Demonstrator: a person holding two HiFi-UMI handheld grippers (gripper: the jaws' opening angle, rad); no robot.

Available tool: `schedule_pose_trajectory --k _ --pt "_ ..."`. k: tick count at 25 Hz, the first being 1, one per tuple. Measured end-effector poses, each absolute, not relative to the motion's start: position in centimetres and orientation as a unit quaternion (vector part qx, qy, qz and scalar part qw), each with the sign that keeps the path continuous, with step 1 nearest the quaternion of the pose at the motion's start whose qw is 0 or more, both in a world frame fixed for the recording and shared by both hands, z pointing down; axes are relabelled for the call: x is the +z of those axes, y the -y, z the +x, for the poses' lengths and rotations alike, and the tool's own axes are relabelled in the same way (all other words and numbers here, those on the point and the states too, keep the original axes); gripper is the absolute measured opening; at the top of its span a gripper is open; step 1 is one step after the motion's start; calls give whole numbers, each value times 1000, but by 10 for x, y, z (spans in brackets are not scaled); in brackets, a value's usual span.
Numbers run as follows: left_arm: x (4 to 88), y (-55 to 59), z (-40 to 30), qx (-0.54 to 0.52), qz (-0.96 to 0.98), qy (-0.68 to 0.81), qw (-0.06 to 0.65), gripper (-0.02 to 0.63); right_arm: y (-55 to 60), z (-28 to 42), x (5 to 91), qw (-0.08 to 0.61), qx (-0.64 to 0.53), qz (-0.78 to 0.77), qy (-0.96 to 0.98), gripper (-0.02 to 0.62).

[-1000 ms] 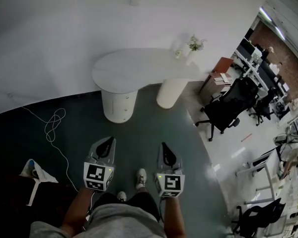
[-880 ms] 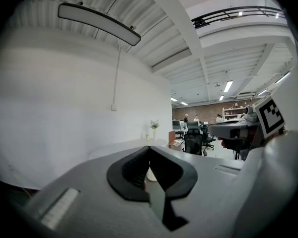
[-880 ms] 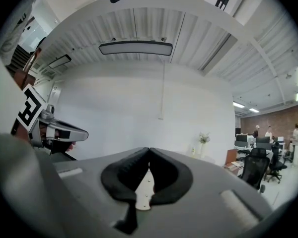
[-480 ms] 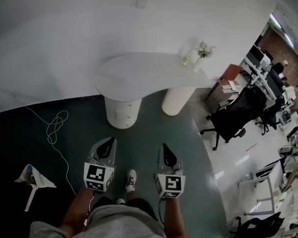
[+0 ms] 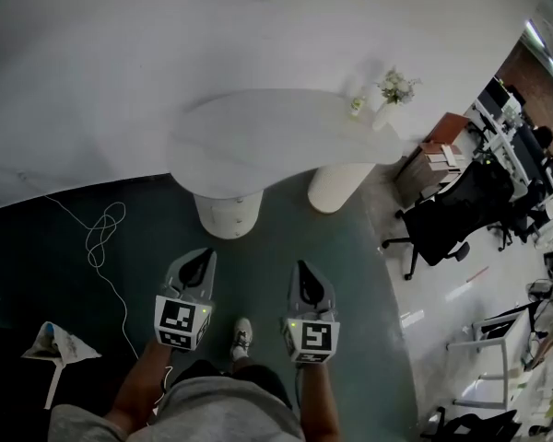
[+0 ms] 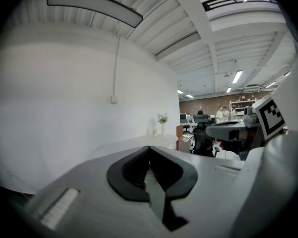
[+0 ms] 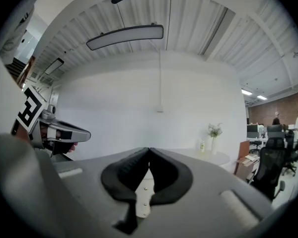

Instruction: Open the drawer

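Head view: left tongs [image 5: 201,263] and right tongs [image 5: 304,274] sit clenched on nothing, lower centre. The drawer pedestal [image 5: 229,215] stands well apart above them, under the bench [image 5: 258,136]. Approach seems in hand; next, close in and release one pair for a knob.

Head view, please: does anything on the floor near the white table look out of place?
A white cable lies in loose loops on the dark floor left of the drawer pedestal, and a crumpled white item lies nearer the person. Both look like clutter; nothing seems spilled or damaged.
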State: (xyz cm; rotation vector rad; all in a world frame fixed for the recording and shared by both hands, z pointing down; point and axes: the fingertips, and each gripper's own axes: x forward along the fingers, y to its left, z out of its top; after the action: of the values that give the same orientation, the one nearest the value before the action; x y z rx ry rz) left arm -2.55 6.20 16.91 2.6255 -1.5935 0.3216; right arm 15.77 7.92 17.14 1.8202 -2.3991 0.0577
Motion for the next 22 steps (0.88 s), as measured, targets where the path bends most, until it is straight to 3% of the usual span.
schedule_pose_trajectory --k 22 --pt "270 87 -38 121 800 583 79 9 103 132 285 102 93 532 835 3"
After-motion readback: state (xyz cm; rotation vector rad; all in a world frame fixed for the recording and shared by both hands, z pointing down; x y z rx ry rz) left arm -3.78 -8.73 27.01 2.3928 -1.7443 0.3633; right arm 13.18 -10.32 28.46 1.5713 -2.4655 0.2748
